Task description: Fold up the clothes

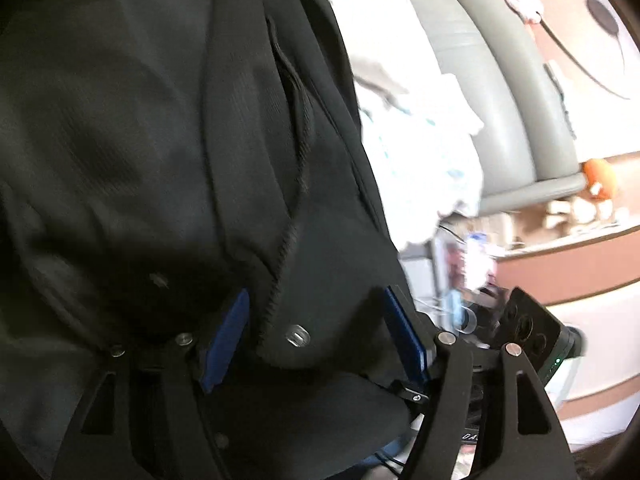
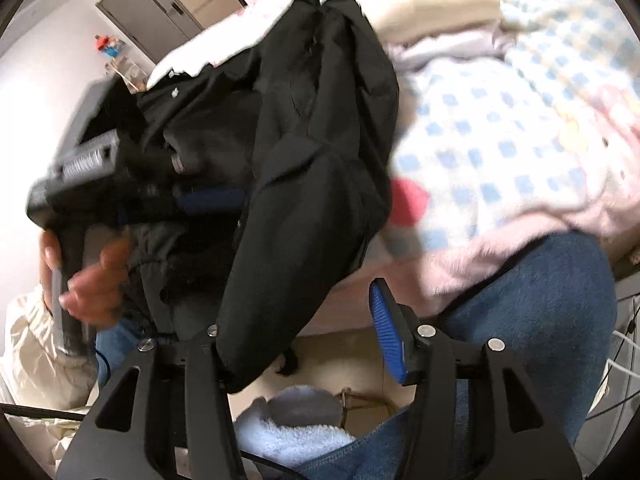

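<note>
The bed, covered by a blue-and-white checked blanket, fills the upper right of the right wrist view. A black jacket lies across its edge and hangs down toward the floor; in the left wrist view the same jacket fills most of the frame. The person's jeans-clad leg stands against the bed side, below a pink fleece layer.

The left gripper has its jaws set wide, with a snap-buttoned flap of the jacket lying between the blue pads. Whether the pads press the cloth cannot be told (the fabric hides the contact faces). In the right wrist view a hand grips this tool's handle at the left.

The right gripper stands partly open. A hanging fold of the jacket drapes over its left finger; the right pad is clear of the cloth.
</note>
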A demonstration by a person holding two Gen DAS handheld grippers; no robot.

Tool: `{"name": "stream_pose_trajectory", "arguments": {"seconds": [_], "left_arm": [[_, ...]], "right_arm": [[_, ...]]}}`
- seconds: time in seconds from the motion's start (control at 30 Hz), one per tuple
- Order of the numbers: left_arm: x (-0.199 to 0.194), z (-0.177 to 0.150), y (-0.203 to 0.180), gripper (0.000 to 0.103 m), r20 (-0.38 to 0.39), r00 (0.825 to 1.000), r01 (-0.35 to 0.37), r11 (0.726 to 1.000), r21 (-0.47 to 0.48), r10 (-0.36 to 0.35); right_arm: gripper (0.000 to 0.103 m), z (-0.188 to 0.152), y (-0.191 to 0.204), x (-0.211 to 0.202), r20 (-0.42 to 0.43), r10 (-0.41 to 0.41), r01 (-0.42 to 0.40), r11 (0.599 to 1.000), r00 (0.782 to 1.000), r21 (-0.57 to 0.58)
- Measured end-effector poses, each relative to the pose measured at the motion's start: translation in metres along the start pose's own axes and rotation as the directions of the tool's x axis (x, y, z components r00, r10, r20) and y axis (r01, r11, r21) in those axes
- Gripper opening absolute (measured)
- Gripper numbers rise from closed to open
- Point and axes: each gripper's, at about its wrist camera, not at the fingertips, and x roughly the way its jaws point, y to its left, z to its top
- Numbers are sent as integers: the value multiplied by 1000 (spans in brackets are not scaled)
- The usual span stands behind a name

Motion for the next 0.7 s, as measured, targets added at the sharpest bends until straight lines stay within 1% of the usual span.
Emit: {"name": "stream_pose_trajectory", "arguments": {"seconds": [0.03, 0.07, 0.1, 0.13, 0.2, 0.23, 0.27, 0.3, 0.33, 0.37, 0.43, 0.5, 0.6, 0.67, 0.7], "left_arm": [[4, -1, -1, 70, -5, 1000, -3, 1000, 9, 3], [8, -2, -2, 70, -7, 999, -32, 999, 22, 32], [12, -2, -2, 70, -10, 998, -57, 998, 29, 57], [15, -2, -2, 70, -14, 997, -70, 997, 30, 70], [17, -2, -3, 68, -6, 996, -93, 995, 40, 94], [16, -2, -5, 60, 5, 994, -108, 993, 51, 108], [12, -3, -7, 45, 22, 992, -129, 989, 71, 128], [7, -5, -10, 37, 42, 988, -150, 985, 90, 147], [3, -5, -12, 22, 55, 987, -155, 982, 103, 150], [-1, -4, -13, 20, 63, 989, -140, 984, 111, 134], [-15, -3, -19, 6, 101, 989, -118, 984, 132, 105], [-34, -2, -30, 6, 157, 983, -121, 978, 171, 95], [-61, -1, -39, 5, 220, 973, -122, 972, 203, 76], [-78, -2, -39, 5, 248, 965, -133, 970, 203, 80], [-83, -16, -42, 4, 262, 962, -137, 971, 198, 83]], "right_arm": [[57, 1, 5, -3, 9, 13, -13, 1000, 1000, -24], [62, 1, 10, -4, 9, 42, -42, 998, 999, -53], [64, 1, 16, -5, 5, 70, -69, 995, 998, -75], [65, 0, 20, -4, 0, 69, -68, 994, 998, -90], [65, -1, 27, 0, -17, 28, -30, 994, 999, -109], [65, -1, 27, 0, -18, 18, -19, 994, 1000, -107], [65, -1, 27, 0, -17, 10, -12, 995, 1000, -103], [65, -2, 26, 0, -15, 9, -10, 995, 1000, -95], [65, -2, 25, -1, -13, 8, -9, 996, 1000, -88], [65, -2, 24, -2, -11, 5, -6, 997, 1000, -80], [65, -1, 19, -2, -8, 11, -11, 998, 1000, -54], [65, 1, 16, -6, 6, 22, -22, 999, 1000, -37], [65, 6, 15, -24, 80, 54, -52, 998, 995, -32], [65, 11, 16, -36, 116, 75, -71, 997, 990, -39], [65, 14, 16, -41, 133, 74, -69, 997, 988, -39]]}}
